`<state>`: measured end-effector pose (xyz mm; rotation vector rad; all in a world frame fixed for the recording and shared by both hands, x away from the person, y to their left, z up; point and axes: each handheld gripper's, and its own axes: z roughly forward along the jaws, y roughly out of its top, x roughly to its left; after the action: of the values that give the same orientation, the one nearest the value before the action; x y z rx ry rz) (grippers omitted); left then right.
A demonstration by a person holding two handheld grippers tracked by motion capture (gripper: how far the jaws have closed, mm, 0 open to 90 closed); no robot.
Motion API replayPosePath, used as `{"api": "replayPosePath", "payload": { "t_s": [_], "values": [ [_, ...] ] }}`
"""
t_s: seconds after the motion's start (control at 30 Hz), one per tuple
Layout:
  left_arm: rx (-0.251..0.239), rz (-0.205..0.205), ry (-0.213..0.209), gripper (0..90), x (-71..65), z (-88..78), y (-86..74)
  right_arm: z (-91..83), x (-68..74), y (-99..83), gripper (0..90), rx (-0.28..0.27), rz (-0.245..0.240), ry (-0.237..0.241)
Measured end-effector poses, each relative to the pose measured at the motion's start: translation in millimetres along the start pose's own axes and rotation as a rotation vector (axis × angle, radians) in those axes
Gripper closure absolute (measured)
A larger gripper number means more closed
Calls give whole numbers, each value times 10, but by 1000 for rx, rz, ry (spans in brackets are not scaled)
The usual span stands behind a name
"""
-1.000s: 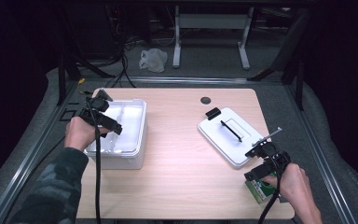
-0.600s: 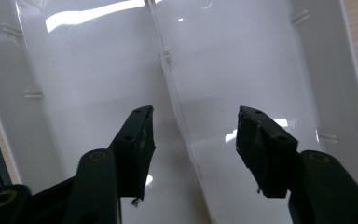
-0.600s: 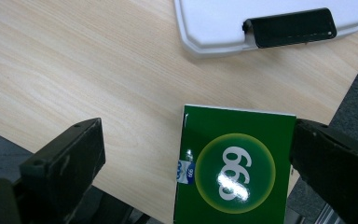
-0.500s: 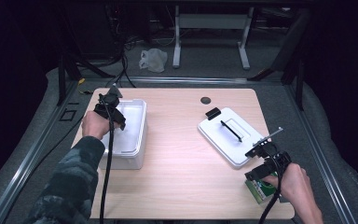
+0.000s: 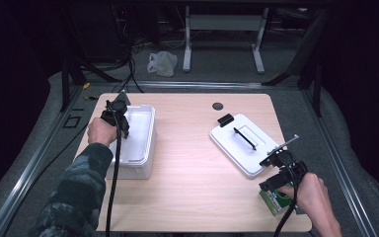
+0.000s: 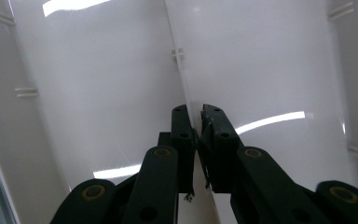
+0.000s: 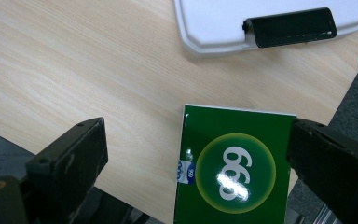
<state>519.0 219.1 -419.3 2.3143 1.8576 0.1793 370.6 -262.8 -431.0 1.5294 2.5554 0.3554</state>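
Note:
A white plastic bin (image 5: 143, 148) stands at the table's left. My left gripper (image 5: 119, 123) is at its far left corner. In the left gripper view my left gripper (image 6: 198, 116) has its jaws pressed together on the thin edge of the bin wall (image 6: 181, 70); they have just been closing on it. At the front right, my right gripper (image 5: 275, 178) hangs over a green box (image 5: 275, 201). In the right gripper view my right gripper (image 7: 198, 129) is open wide, with the green box (image 7: 235, 163) lying between the jaws, close by the right one.
A white lid (image 5: 239, 143) with a black handle lies flat at the right, its black clip (image 7: 289, 25) just beyond the green box. A dark round hole (image 5: 217, 106) marks the far table edge. Bare wood (image 5: 192, 187) spans the middle. The front right corner is close to the box.
My left hand has moved farther along the bin and down onto its wall, and its jaws have gone from wide apart to together. The right hand and green box have stayed put.

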Motion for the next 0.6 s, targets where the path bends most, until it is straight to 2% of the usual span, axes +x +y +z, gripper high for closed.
{"api": "replayPosePath", "payload": {
  "t_s": [0.2, 0.4, 0.5, 0.6],
  "values": [
    [10, 12, 10, 839, -16, 1, 12, -5, -6, -5, 52, -7, 4, 0],
    [17, 18, -10, 870, 1, -3, -5, -5, -23, -9, 54, -3, 6, 4],
    [22, 34, -27, 894, 4, -7, -20, -6, -31, -10, 56, -2, 6, 3],
    [31, 60, -25, 897, -9, -11, -23, -2, -32, -11, 57, -3, 7, 2]
  ]
}}
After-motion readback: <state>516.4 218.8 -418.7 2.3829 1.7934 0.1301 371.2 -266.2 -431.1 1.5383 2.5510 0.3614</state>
